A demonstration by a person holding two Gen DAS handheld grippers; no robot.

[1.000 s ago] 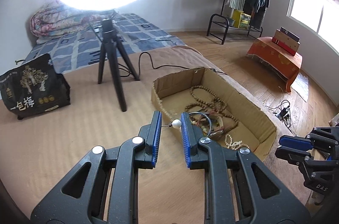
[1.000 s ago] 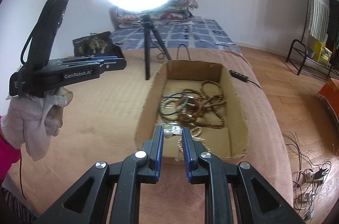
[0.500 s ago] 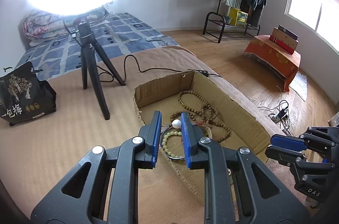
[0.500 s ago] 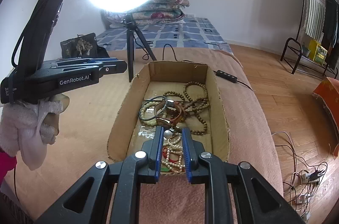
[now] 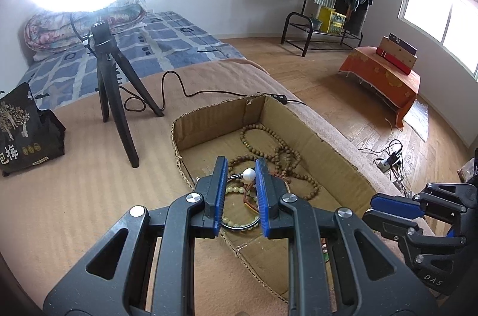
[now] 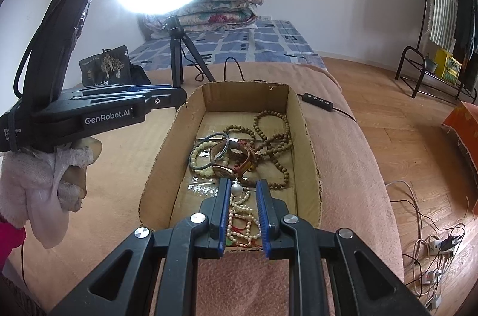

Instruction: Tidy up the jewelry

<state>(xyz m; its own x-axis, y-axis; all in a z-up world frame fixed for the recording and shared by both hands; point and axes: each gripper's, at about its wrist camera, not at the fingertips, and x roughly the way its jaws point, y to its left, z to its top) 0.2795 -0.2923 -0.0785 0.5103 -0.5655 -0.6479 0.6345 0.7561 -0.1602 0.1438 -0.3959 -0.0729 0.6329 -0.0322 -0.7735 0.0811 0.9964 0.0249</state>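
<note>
Left gripper (image 5: 241, 175) pinches a white pearl bead (image 5: 249, 174) between narrow blue jaws, above the brown cardboard box (image 5: 328, 154) of bracelets. Right gripper (image 6: 243, 187) likewise nips a second white pearl (image 6: 236, 189), over a pearl strand (image 6: 240, 211) lying beneath in the box.

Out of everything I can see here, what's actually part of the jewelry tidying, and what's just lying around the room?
Part of the job:
- open cardboard box
- brown wooden bead strands
- pale green bead bracelet
- cream pearl strand
- leather-strap watch
- white pearl at the left gripper
- right gripper

Just lying about:
- ring light on black tripod
- black printed bag
- folded floral quilt
</note>
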